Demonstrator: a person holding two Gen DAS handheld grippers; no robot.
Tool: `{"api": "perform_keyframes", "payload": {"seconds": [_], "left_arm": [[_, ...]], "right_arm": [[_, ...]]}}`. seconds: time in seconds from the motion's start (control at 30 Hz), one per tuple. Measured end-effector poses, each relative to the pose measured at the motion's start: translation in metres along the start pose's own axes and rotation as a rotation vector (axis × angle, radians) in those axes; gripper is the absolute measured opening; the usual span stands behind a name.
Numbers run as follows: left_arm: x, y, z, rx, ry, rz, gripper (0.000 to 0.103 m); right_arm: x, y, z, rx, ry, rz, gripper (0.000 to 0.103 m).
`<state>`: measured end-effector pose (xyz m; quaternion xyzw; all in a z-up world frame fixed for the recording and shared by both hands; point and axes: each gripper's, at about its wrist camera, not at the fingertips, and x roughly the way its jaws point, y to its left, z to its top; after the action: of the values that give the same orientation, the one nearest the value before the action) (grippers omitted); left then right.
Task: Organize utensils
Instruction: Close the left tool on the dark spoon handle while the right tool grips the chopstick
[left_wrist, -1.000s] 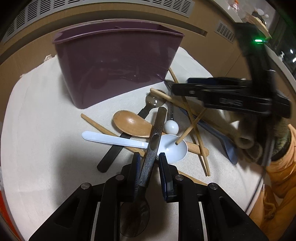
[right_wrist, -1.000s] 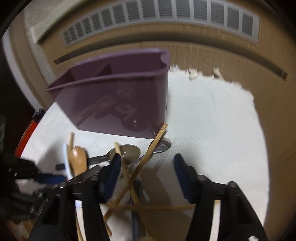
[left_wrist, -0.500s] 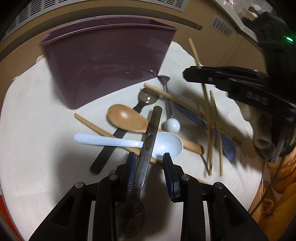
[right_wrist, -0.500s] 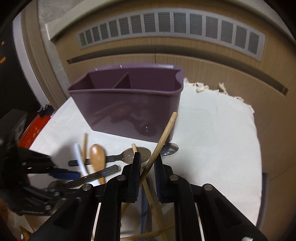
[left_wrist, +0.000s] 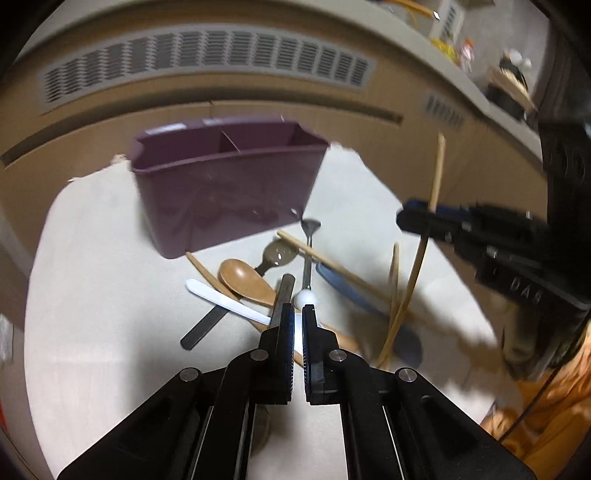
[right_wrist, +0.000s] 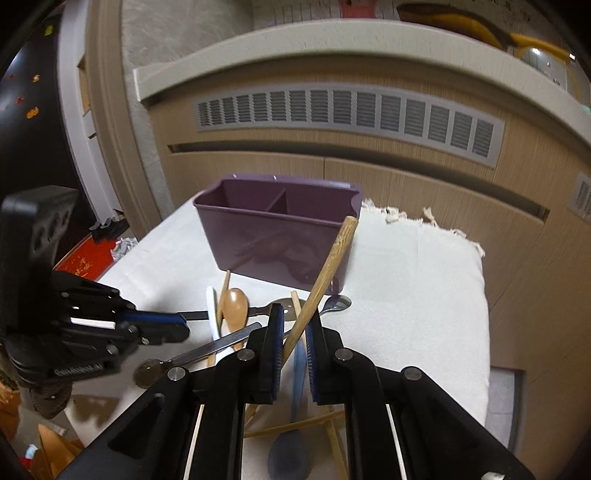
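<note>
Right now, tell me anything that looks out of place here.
The utensil heap lies crossed and tangled on the cloth instead of standing in the purple caddy. The right claw grips one wooden chopstick, tilted steeply upward.

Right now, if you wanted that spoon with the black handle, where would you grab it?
Take the black-handled spoon by the bare end of its handle, coming down from the open cloth side. That end pokes clear of the pile, while the white spoon and a chopstick cross its middle.
</note>
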<state>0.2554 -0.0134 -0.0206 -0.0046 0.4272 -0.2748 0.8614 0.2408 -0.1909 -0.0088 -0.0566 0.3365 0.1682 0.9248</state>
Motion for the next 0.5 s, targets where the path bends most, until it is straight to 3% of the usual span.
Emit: {"api": "perform_keyframes", "payload": {"seconds": [0.1, 0.27, 0.37, 0.43, 0.5], "left_arm": [[-0.001, 0.006, -0.002, -0.037, -0.007, 0.032, 0.004], [0.029, 0.006, -0.007, 0.027, 0.123, 0.071, 0.015], [0.046, 0.004, -0.001, 0.046, 0.153, 0.056, 0.016], [0.06, 0.0, 0.007, 0.068, 0.178, 0.05, 0.022], [0.07, -0.005, 0.011, 0.098, 0.199, 0.064, 0.04]], "right_arm": [[-0.01, 0.002, -0.004, 0.003, -0.002, -0.006, 0.011], [-0.026, 0.013, -0.014, -0.031, -0.024, -0.009, 0.011], [-0.03, 0.017, -0.017, -0.043, -0.035, 0.005, 0.011], [-0.03, 0.017, -0.017, -0.045, -0.036, 0.004, 0.011], [-0.026, 0.012, -0.017, -0.035, -0.028, 0.002, 0.011]]}}
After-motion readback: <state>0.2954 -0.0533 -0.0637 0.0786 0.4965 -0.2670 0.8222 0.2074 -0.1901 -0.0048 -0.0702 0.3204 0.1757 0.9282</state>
